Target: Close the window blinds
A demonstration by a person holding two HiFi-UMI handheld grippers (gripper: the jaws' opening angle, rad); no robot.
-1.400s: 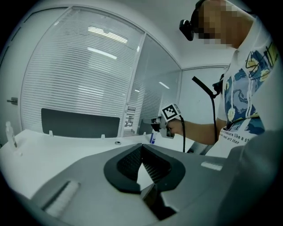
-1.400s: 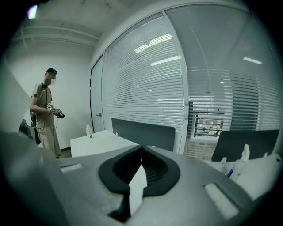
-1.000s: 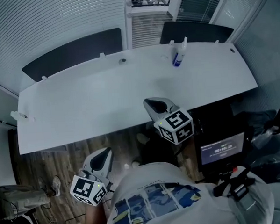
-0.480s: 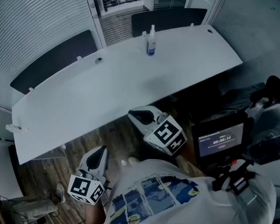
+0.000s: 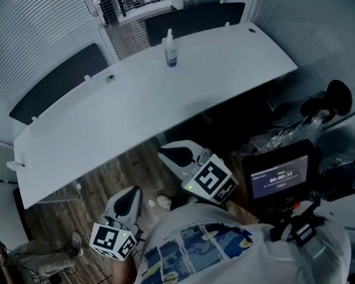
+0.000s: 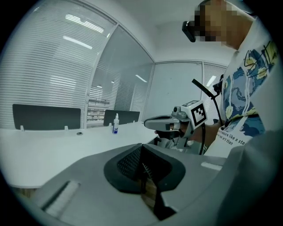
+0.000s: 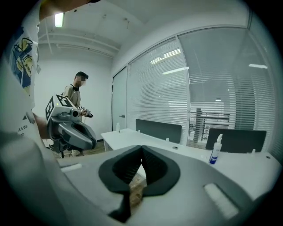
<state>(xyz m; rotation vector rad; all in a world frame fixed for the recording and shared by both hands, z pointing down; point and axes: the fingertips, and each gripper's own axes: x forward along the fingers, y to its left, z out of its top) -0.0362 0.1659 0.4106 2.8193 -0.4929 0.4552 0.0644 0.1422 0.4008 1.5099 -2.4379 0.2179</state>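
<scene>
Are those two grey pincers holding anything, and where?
Nothing is held: the grey left gripper and grey right gripper are both shut, nothing between their jaws.

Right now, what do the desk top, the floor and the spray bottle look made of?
Desk top: probably white laminate, smooth and matt, with an even surface. Floor: wood-look planks, wood or vinyl, going by the streaked brown boards. Spray bottle: likely clear plastic, blue showing low down.

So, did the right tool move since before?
Yes. The right tool was over the white desk's near edge; now it sits clear of it, above the wood floor.
</scene>
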